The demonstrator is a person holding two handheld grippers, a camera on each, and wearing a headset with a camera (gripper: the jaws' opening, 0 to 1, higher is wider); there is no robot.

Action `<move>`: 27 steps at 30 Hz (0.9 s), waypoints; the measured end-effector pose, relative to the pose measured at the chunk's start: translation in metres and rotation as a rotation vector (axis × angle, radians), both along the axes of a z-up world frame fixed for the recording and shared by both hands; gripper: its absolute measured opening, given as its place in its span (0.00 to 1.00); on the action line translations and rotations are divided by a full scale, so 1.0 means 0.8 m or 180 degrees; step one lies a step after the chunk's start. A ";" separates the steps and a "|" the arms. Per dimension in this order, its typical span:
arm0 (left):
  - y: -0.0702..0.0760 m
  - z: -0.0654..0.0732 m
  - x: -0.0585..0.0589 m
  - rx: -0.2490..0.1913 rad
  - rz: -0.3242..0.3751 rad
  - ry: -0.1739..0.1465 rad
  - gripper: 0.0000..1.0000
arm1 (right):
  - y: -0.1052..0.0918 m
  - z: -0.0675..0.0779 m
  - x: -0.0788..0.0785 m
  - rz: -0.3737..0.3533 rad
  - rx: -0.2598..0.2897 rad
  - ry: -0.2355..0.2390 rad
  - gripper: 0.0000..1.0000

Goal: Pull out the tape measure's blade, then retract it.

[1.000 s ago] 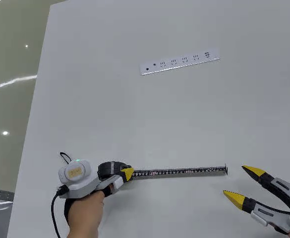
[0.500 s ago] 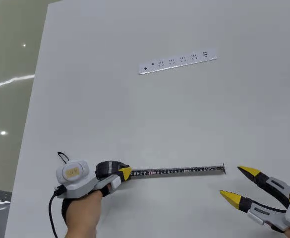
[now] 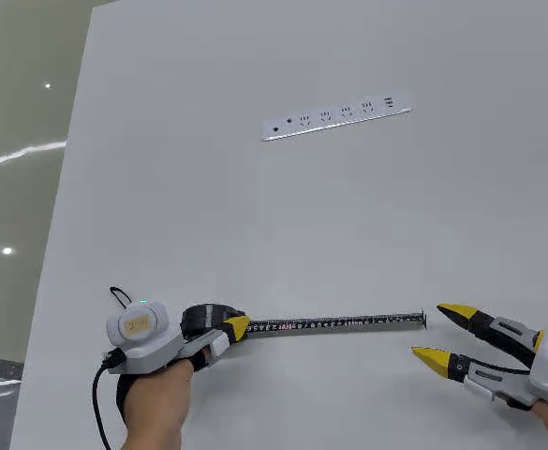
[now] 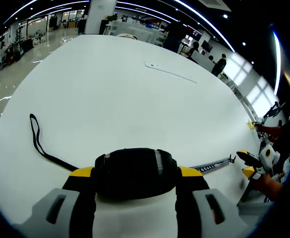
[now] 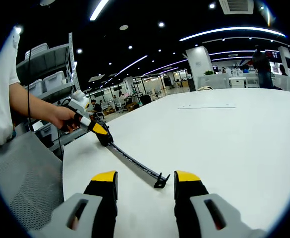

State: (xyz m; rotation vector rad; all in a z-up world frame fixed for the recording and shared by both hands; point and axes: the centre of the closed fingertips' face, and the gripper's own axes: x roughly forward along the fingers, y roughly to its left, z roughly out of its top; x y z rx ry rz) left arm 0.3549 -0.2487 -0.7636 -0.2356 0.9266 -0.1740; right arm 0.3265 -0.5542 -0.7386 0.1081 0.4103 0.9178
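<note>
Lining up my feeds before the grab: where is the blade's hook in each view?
Head view: hook lower right.
Left gripper view: hook lower right.
Right gripper view: hook bottom centre.
Shared landmark: power strip, beyond the hook.

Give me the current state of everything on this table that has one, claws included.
Tape measure case: clamped in the left claw, resting on the table.
Blade: pulled out, flat on the table, hook free.
Left claw: shut on the case.
Right claw: open, tips beside the hook, not gripping.
Power strip: flat, nothing plugged in.
Strap: slack on the table.
</note>
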 end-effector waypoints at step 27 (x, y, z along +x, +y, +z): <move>0.000 -0.001 0.000 0.0006 -0.0013 0.0005 0.62 | 0.005 -0.029 0.015 0.0186 0.0115 0.0280 0.31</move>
